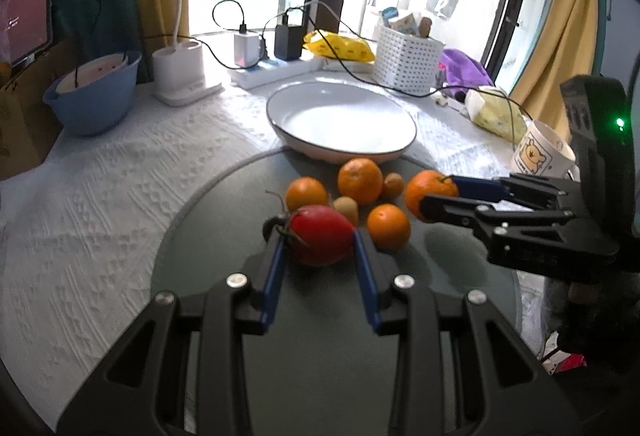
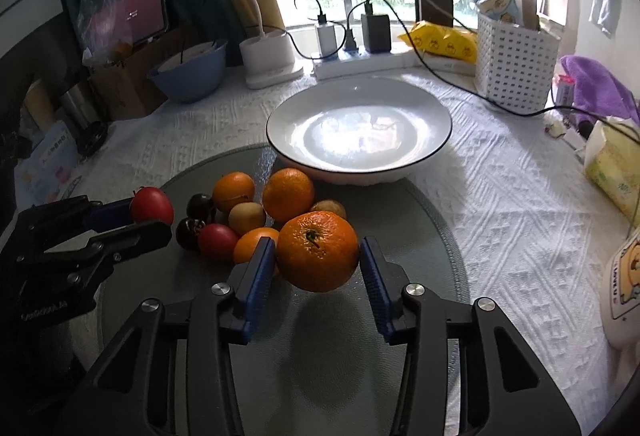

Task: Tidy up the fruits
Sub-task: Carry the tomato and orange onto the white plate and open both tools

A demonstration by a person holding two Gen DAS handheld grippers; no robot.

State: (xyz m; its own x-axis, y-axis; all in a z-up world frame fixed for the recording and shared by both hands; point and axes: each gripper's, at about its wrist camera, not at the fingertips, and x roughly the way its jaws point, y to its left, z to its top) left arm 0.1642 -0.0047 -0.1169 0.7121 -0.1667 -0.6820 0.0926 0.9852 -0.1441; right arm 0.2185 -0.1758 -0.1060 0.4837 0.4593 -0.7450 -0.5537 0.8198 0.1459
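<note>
Right now each gripper has a fruit between its blue-padded fingers above the round dark glass mat (image 2: 424, 320) on the white textured tabletop (image 1: 100, 196). The left gripper (image 1: 318, 236) is clamped on a red tomato (image 1: 320, 234), one finger pressing each side, with the green stem poking out to the left. The right gripper (image 2: 318, 254) is closed on a large orange (image 2: 318, 250), stem end facing the camera; the fruit appears lifted a little off the mat, with its shadow beneath. In the left wrist view the right gripper (image 1: 438, 196) reaches in from the right, its fingers on either side of that same orange. Between the two grippers lies the loose pile of fruit (image 2: 256, 208): several more oranges, two small brownish kiwi-like fruits, another red tomato, and two dark round fruits on the pile's left side, all touching or just beside one another on the mat. Just behind the pile, its front edge overlapping the mat's rim, sits a wide white bowl (image 2: 434, 108) with a dark rim line. Farther back are a blue bowl (image 1: 64, 108), a white lamp base (image 2: 272, 56), a power strip (image 1: 276, 70) with chargers, and a white perforated basket (image 2: 516, 64).
</note>
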